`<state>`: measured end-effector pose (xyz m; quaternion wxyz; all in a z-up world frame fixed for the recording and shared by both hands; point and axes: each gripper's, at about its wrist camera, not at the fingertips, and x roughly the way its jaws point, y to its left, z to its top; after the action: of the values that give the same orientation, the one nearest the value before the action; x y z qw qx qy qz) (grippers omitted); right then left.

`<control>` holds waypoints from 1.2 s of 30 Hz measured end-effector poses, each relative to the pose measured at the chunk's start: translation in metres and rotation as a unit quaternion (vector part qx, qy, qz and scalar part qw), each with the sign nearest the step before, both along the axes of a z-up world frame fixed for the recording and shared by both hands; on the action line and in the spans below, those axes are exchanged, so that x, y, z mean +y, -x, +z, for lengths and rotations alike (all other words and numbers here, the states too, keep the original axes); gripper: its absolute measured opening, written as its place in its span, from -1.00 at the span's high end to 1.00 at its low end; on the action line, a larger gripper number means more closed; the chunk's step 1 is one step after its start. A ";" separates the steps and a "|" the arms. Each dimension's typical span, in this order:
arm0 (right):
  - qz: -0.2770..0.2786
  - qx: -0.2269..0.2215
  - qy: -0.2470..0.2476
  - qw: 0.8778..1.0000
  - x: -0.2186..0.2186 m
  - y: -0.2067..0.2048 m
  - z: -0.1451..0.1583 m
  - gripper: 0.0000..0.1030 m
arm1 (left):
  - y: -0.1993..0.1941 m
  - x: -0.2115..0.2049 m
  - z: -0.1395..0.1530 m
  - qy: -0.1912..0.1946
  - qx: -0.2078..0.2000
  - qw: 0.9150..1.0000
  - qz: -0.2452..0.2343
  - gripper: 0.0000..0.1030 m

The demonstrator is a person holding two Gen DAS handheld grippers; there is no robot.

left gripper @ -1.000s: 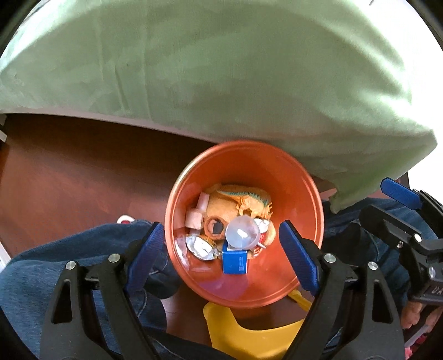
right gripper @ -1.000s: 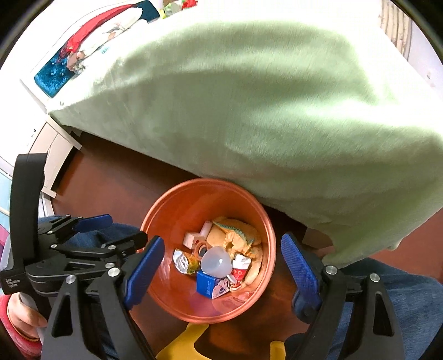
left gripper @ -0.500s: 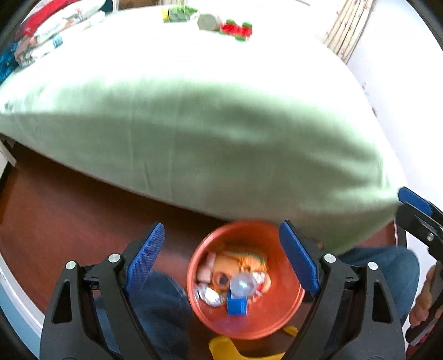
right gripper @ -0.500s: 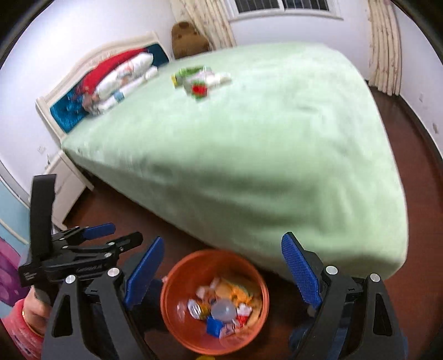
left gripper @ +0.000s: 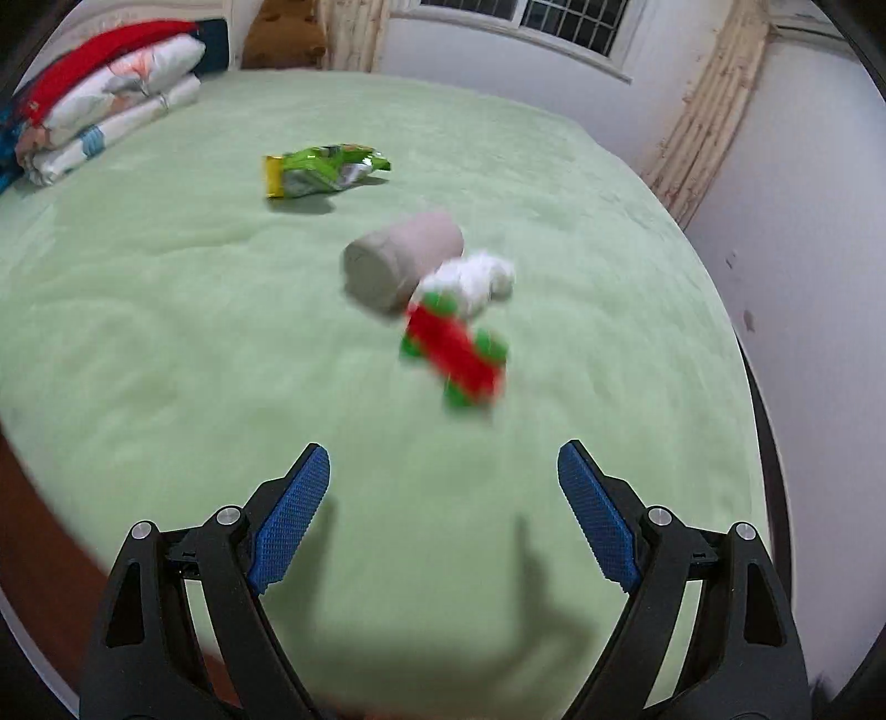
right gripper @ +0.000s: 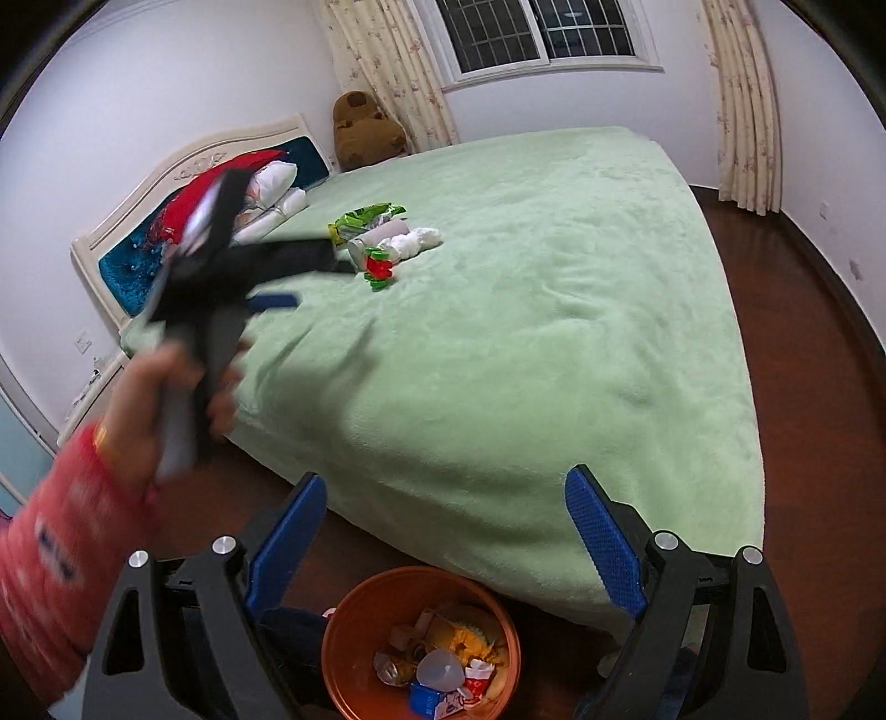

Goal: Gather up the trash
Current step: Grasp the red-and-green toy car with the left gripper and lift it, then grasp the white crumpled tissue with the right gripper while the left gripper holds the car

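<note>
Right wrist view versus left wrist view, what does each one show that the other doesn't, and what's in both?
Only the right wrist view shows the orange bin of collected trash on the floor at the bed's corner, the brown plush toy, and the hand carrying the left gripper over the bed.

Only the left wrist view shows that gripper's open blue fingers, empty.

Both show the green bed, the green snack bag, grey roll, white wad, red and green wrapper, and stacked pillows.

A home bedroom — green-covered bed [right gripper: 554, 310], headboard [right gripper: 166, 183], curtained window [right gripper: 542, 33].
</note>
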<state>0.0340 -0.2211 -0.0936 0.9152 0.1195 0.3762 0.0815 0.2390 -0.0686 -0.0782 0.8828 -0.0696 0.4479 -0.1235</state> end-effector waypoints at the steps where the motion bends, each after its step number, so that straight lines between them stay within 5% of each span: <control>1: -0.001 0.003 0.000 1.000 -0.001 -0.002 -0.002 -0.68 | -0.013 -0.002 -0.003 0.003 0.010 1.000 0.007 -0.60; 8: -0.001 0.023 -0.008 1.000 -0.010 -0.009 -0.018 -0.68 | -0.076 -0.005 -0.027 0.041 0.064 0.996 0.051 -0.59; 9: -0.002 0.025 -0.009 1.000 -0.011 -0.012 -0.020 -0.68 | -0.078 -0.005 -0.028 0.038 0.066 0.996 0.055 -0.36; 10: -0.003 0.027 -0.011 1.000 -0.013 -0.014 -0.021 -0.68 | -0.080 -0.005 -0.030 0.031 0.065 0.996 0.058 0.07; 12: -0.005 0.029 -0.018 0.999 -0.015 -0.017 -0.023 -0.68 | -0.080 -0.003 -0.029 0.039 0.063 0.996 0.053 0.34; 24: 0.000 0.017 -0.034 0.999 -0.010 -0.053 -0.010 -0.67 | -0.011 0.034 0.010 0.050 -0.018 0.999 0.010 0.39; 30: 0.018 0.013 -0.062 0.998 0.009 -0.132 0.004 -0.67 | 0.047 0.070 0.015 0.046 -0.040 0.998 0.008 0.39; 36: 0.018 0.056 -0.131 0.990 0.030 -0.239 0.002 -0.62 | 0.094 0.107 0.005 0.047 -0.046 0.998 0.024 0.39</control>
<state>0.2732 -0.1913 -0.0918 0.8675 0.2360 0.4147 0.1402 0.1449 0.0385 -0.0730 0.9010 -0.1163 0.3983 -0.1264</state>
